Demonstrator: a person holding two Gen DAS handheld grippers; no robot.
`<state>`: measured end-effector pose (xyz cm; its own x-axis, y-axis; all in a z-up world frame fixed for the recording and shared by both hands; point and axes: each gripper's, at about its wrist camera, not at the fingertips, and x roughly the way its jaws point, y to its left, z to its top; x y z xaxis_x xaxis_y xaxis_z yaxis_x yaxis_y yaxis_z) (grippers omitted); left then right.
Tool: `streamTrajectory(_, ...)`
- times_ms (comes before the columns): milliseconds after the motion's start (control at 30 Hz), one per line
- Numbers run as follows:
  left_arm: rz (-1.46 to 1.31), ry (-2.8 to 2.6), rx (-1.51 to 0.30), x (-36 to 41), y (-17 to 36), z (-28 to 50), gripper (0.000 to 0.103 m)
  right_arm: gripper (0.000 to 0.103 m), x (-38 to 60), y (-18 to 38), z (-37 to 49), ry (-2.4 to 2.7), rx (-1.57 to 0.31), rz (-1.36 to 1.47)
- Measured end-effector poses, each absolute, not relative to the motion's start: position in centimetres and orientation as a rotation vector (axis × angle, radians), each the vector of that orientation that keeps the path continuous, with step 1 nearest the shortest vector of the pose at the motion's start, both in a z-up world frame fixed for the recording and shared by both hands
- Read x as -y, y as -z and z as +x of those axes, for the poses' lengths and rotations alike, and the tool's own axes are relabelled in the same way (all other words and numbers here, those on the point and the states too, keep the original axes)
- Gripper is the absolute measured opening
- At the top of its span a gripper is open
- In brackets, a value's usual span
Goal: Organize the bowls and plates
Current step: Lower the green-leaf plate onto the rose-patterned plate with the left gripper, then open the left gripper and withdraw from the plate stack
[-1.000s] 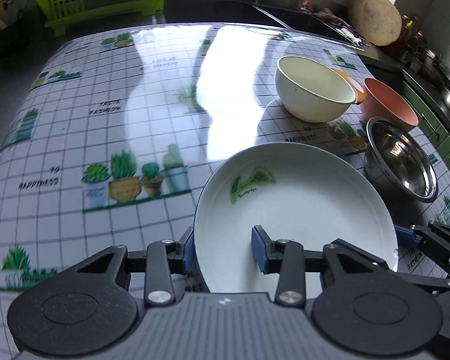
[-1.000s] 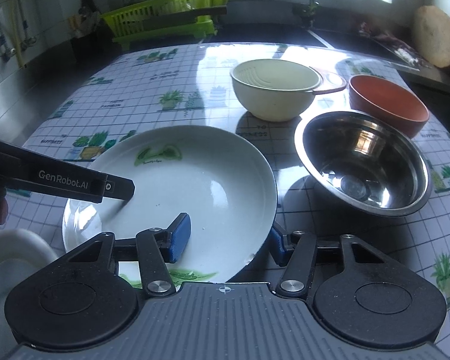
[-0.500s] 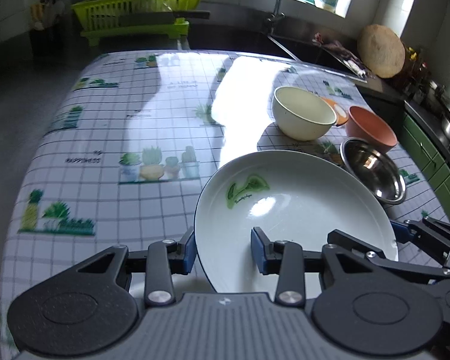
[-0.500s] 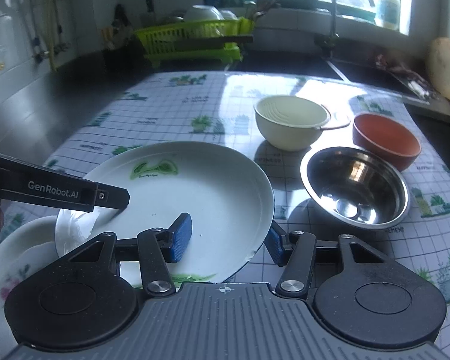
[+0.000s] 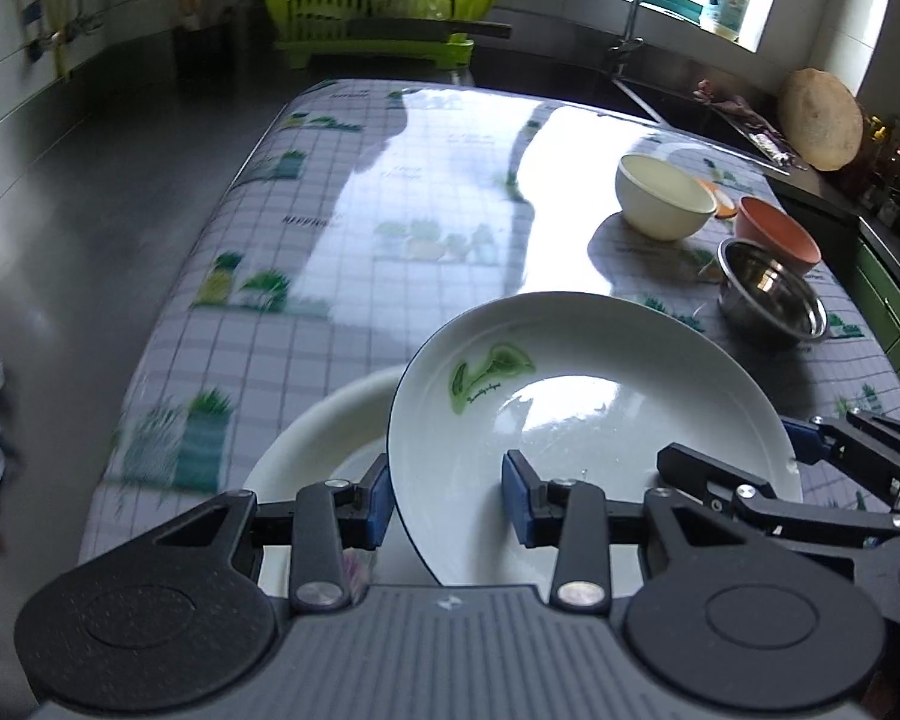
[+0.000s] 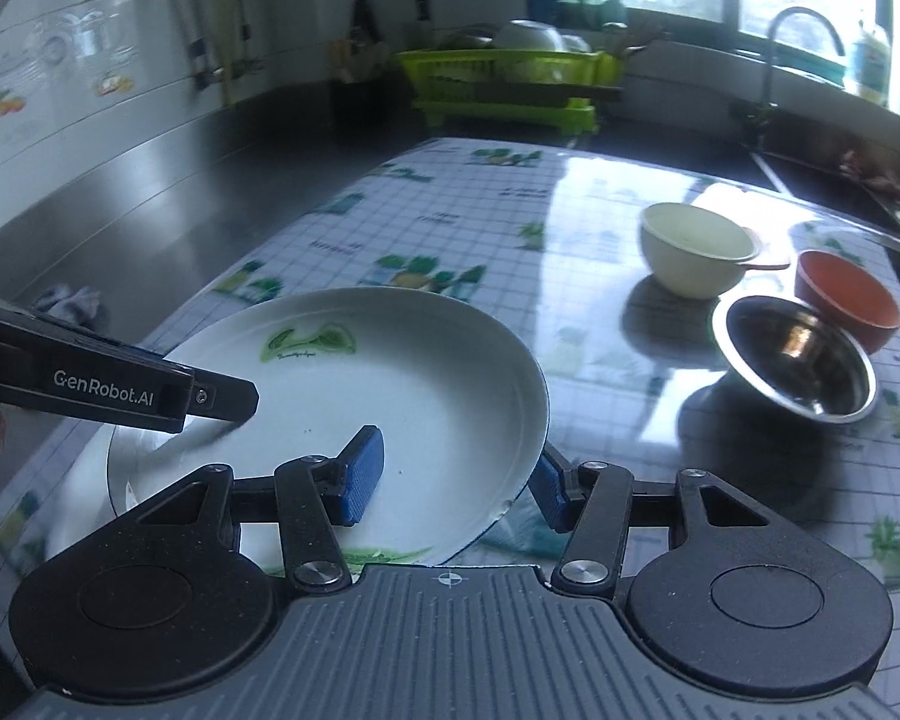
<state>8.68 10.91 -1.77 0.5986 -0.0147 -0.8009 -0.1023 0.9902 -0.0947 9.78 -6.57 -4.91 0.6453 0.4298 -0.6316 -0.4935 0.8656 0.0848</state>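
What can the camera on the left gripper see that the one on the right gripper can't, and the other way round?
Only the left wrist view shows the round tan disc leaning by the sink and the green cabinet fronts at the right edge.

Only the right wrist view shows the white tiled wall with fruit stickers.

Both show the white plate with a green leaf, clamped at opposite edges by the left gripper and right gripper, another plate below it, the cream bowl, orange bowl, steel bowl and green dish rack.

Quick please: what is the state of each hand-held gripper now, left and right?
Left hand-held gripper: closed on the white plate rim.
Right hand-held gripper: closed on the same plate's opposite rim.
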Motion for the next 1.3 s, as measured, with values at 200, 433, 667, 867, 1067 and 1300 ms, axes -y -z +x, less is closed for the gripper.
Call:
streamTrajectory(200,-0.156,-0.085,-0.953,-11.6,2.7,6.6,0.038,0.054,5.7,5.7,8.4,-0.567,-0.72,-0.114)
streamTrajectory(433,-0.186,-0.098,-0.976,-12.1,3.8,5.6,0.038,0.054,5.2,6.4,7.7,-0.581,-0.727,-0.143)
streamTrajectory(667,-0.18,-0.108,-1.008,-12.0,4.6,5.5,0.038,0.054,4.7,6.6,7.1,-0.577,-0.701,-0.211)
streamTrajectory(867,-0.175,-0.112,-1.017,-12.0,5.0,5.4,0.038,0.054,4.3,6.8,6.7,-0.572,-0.681,-0.258)
streamTrajectory(1067,-0.164,-0.13,-1.012,-11.8,4.5,5.4,0.046,0.054,4.5,7.0,6.6,-0.573,-0.676,-0.27)
streamTrajectory(1300,-0.16,-0.142,-0.993,-11.9,3.5,5.2,0.059,0.054,5.0,6.5,6.2,-0.596,-0.674,-0.243)
